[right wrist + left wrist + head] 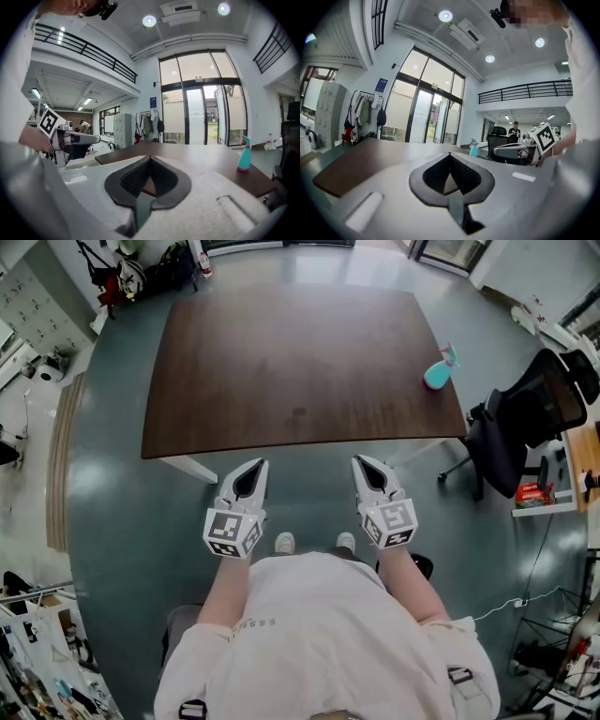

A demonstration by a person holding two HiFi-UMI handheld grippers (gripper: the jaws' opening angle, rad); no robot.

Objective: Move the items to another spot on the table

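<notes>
Far left, my left gripper (pixel 255 466) hangs in front of me just short of the near edge of the dark brown table (pixel 291 352), pointing almost level toward it. Its fingers are pressed together at the tips, so that only the hollow between the black pads is open, and nothing sits in that hollow. Below, between my two hands, I see the toes of my white shoes (pixel 284 543) on the grey floor. To the right of them is my right gripper (pixel 362 462), about level with the left one, apart from it and likewise short of the table edge, tipped slightly downward. Its fingers are also closed tip to tip, with nothing between them. Neither gripper touches the table. Further right and farther from me, the teal spray bottle (pixel 439 370) stands upright on the table, close to its right edge and roughly midway along it, well apart from both grippers. In the right gripper view it shows off to the right of my closed fingers. Past the table's right side, a black office chair (pixel 525 418) stands on the floor.
</notes>
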